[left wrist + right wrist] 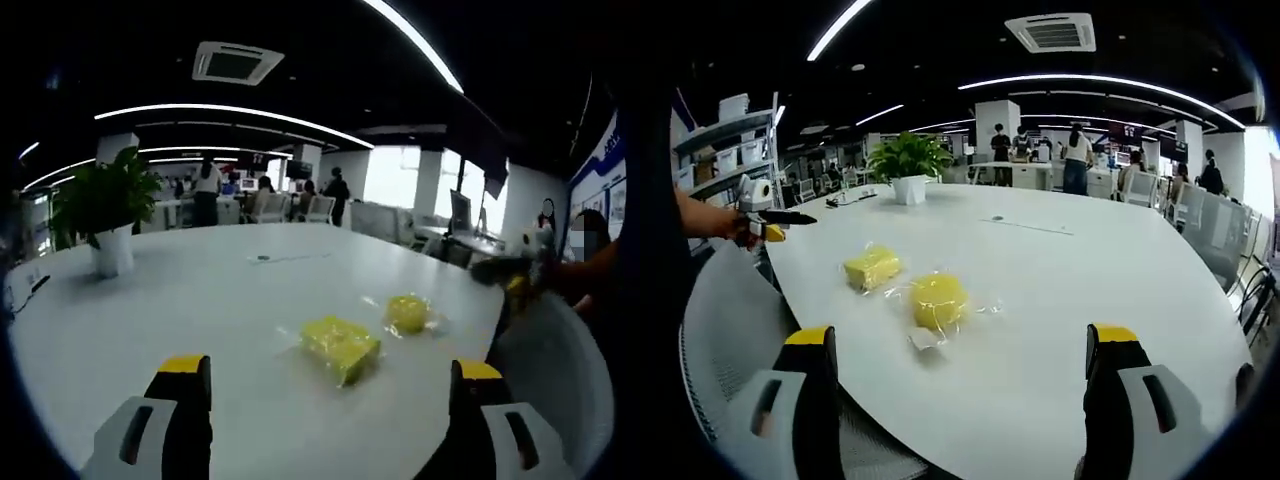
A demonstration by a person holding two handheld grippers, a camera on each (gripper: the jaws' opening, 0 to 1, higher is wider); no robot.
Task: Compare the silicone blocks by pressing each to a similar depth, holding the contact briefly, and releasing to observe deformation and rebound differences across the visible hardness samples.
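Two yellow silicone blocks in clear wrap lie on the white table (200, 300). In the left gripper view a squarish block (340, 345) sits just beyond my open left gripper (330, 368), with a rounder block (408, 313) behind it to the right. In the right gripper view the rounder block (938, 298) lies just beyond my open right gripper (962, 340), and the squarish block (872, 267) lies further left. Neither gripper touches a block. A hand holds the right gripper (510, 270) at the table's right edge. The left gripper (770, 222) shows at the left.
A potted plant (110, 205) (908, 160) stands on the table's far side. A thin cable (1025, 226) lies mid-table. Grey chair backs (550, 360) (730, 340) stand at the near edge. Several people and desks fill the office behind.
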